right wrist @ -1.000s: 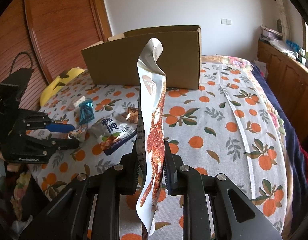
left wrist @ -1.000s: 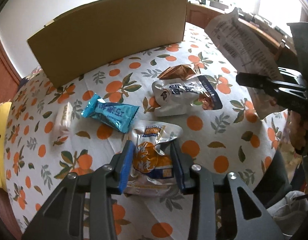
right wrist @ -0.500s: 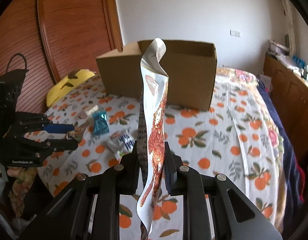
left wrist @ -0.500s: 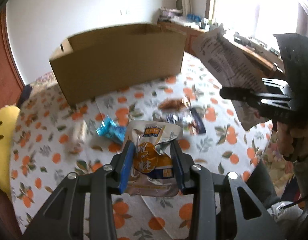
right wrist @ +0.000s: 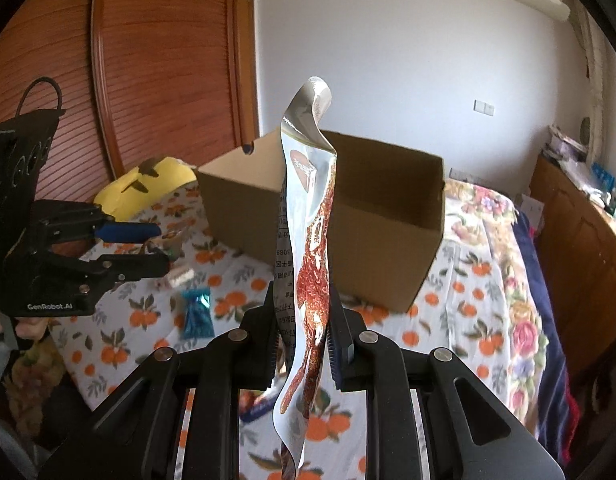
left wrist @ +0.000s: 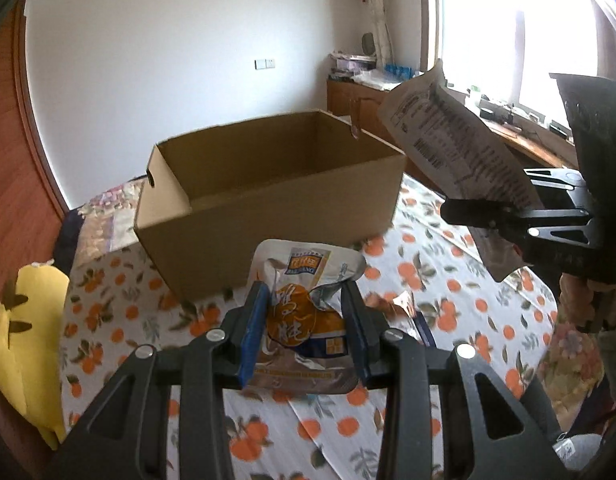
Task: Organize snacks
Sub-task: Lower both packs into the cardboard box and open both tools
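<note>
**Two snack pouches held in front of the box**

Left wrist view: the left gripper (left wrist: 305,330) is clenched on an orange-and-silver foil pouch (left wrist: 305,312), held just in front of the open cardboard box (left wrist: 267,200). The pouch is crinkled and glossy; it is judged light, soft and slippery, best pinched across its flat middle.

Right wrist view: the right gripper (right wrist: 301,346) is clamped on a tall, thin silver pouch (right wrist: 308,240), seen edge-on before the box (right wrist: 388,240). Its top curls limply. A blue packet (right wrist: 196,312) lies on the orange-print cloth (right wrist: 460,312) left of the box.

box (left wrist: 267,216) top open | front wall faces both loaded grippers | bedspread (left wrist: 460,280) scattered snacks
</note>
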The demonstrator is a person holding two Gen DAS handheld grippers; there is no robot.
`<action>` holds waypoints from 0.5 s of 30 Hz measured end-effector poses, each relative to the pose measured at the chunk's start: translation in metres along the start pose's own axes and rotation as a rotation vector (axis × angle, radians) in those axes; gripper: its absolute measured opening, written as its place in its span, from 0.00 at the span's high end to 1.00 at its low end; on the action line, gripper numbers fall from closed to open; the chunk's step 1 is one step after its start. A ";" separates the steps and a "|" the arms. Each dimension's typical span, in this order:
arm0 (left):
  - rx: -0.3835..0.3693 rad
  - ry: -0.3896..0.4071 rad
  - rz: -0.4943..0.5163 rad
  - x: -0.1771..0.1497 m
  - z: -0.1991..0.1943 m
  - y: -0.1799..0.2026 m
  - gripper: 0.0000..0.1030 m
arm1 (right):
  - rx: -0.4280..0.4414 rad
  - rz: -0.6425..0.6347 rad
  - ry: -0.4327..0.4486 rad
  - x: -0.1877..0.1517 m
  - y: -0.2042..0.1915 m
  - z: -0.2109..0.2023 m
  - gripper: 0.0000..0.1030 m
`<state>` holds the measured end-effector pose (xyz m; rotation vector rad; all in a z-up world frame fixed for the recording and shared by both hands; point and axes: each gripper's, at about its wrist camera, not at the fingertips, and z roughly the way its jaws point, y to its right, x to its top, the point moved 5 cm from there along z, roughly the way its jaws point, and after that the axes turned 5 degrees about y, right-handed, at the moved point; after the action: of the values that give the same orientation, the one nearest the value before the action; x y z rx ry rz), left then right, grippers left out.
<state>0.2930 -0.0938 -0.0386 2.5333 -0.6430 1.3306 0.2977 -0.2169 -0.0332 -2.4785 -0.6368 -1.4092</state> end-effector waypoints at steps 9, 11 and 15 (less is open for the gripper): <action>0.011 0.089 0.018 0.054 0.007 -0.019 0.65 | 0.017 -0.043 0.029 0.042 0.005 0.019 0.82; 0.019 0.107 0.026 0.067 0.011 -0.024 0.65 | 0.017 -0.051 0.038 0.054 0.008 0.025 0.82; 0.028 0.128 0.025 0.086 0.022 -0.038 0.65 | 0.013 -0.065 0.053 0.072 0.015 0.035 0.82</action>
<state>0.3700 -0.0929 0.0200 2.4451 -0.6364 1.5059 0.3633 -0.1975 0.0112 -2.4221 -0.7191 -1.4835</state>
